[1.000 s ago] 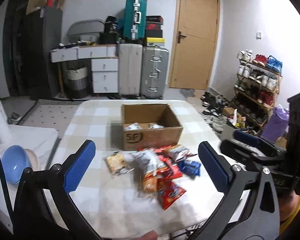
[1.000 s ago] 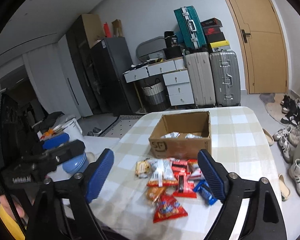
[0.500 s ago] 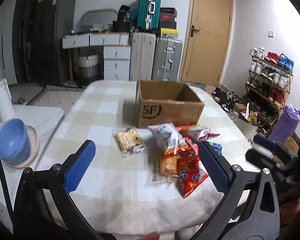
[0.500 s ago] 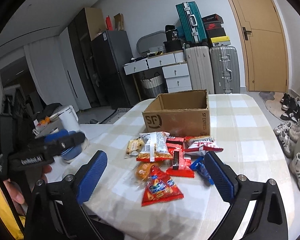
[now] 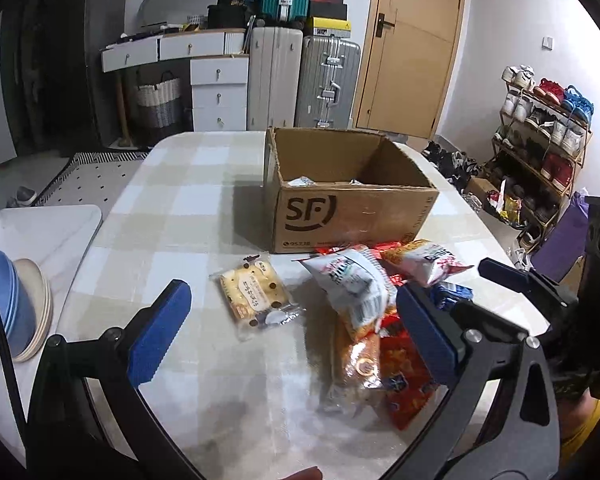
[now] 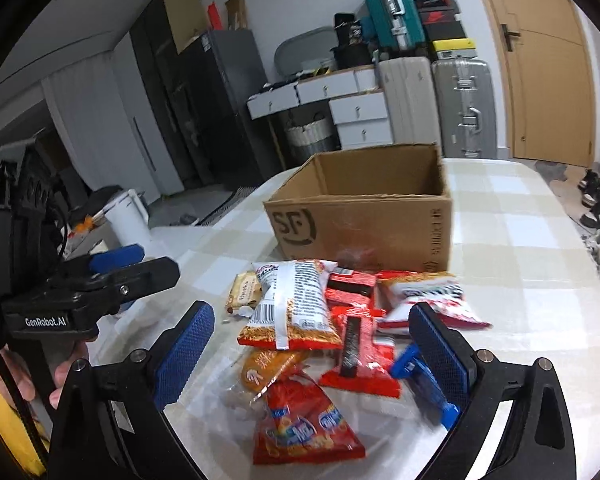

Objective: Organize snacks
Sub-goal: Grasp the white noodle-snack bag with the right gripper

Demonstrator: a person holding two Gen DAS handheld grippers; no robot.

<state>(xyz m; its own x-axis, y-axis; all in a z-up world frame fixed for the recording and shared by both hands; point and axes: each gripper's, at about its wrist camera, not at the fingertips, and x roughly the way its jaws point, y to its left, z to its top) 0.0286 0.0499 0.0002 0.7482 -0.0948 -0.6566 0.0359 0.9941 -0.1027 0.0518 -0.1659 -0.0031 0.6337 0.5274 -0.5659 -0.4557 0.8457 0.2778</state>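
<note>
A brown cardboard box (image 5: 352, 204) (image 6: 364, 216) stands open-topped on the checked table (image 5: 172, 200), with a couple of packets inside. In front of it lies a loose pile of snacks: a cookie packet (image 5: 256, 296), a white and orange bag (image 6: 292, 308), red bars (image 6: 356, 344), a red bag (image 6: 304, 428) and a small blue packet (image 6: 416, 372). My left gripper (image 5: 294, 330) hovers open, low over the cookie packet and the pile's left side. Above the pile's near side, my right gripper (image 6: 312, 352) is open and holds nothing.
Stacked blue bowls and plates (image 5: 8, 304) sit on a white surface to the left of the table. A white kettle (image 6: 128, 216) stands beyond them. Suitcases (image 5: 300, 80) and drawers line the back wall. A shoe rack (image 5: 540, 152) is at the right.
Both grippers have come down and forward toward the snack pile, which now looms larger. The right gripper's fingers stand a little wider apart than a second ago.
</note>
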